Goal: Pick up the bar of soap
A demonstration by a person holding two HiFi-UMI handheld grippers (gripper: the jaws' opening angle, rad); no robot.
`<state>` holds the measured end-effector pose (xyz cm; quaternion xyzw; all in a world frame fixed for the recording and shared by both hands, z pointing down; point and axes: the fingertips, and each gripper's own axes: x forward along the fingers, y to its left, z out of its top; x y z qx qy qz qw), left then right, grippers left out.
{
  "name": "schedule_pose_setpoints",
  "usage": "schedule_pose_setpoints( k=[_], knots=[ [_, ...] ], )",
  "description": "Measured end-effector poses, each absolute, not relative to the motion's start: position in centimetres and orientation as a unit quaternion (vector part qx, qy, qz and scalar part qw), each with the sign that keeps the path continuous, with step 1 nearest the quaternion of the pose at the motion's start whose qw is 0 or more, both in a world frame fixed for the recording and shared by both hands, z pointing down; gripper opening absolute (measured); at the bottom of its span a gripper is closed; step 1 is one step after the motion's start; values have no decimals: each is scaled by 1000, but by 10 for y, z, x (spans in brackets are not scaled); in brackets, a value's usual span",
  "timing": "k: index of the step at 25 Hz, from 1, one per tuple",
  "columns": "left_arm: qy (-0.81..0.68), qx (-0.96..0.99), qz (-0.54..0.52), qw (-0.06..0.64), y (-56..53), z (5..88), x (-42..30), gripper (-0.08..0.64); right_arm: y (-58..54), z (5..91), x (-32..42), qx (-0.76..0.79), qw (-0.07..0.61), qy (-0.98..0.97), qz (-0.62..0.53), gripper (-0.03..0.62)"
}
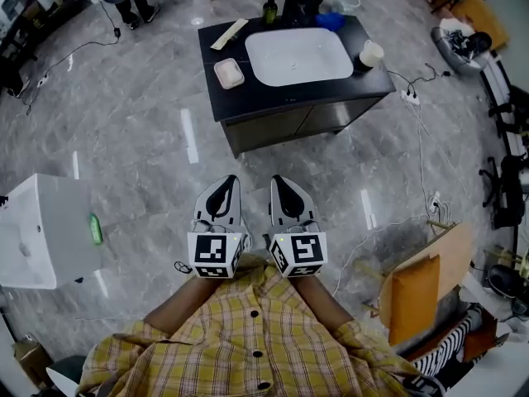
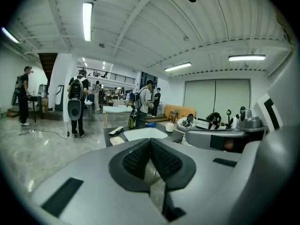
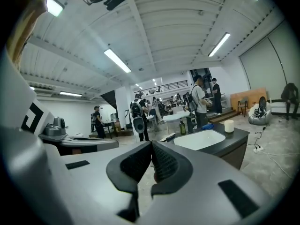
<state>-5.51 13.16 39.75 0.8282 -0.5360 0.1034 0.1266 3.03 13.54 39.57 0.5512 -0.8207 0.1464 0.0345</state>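
left gripper (image 2: 150, 145): ribbed jaws clenched, empty | right gripper (image 3: 151, 148): likewise | bar of soap (image 1: 229, 73): pale rectangle on glossy black countertop (image 1: 281, 98)

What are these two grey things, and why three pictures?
No robot: a person in a yellow checked shirt holds a grey claw in each hand. One picture looks down from a camera on the person's head; the two round ones come from cameras riding on the left claw and right claw. Both claws are shut, holding nothing. Ahead stands a black cabinet with a white sink basin; beside it sit a pale bar of soap and a white cup.
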Motion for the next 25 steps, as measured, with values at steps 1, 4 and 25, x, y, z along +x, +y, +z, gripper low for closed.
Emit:
schedule_pose_setpoints(
  k=[1, 4, 25],
  knots=[
    [-534, 830, 103, 128, 119, 398, -59, 14, 123, 397, 28, 555, 36, -817, 148, 20],
    [-527, 833, 101, 138, 85, 400, -71, 14, 90, 396, 19, 565, 40, -810, 151, 20],
    [-551, 810, 127, 155, -117, 439, -67, 14, -113, 435, 12, 528, 74, -827, 178, 20]
  ],
)
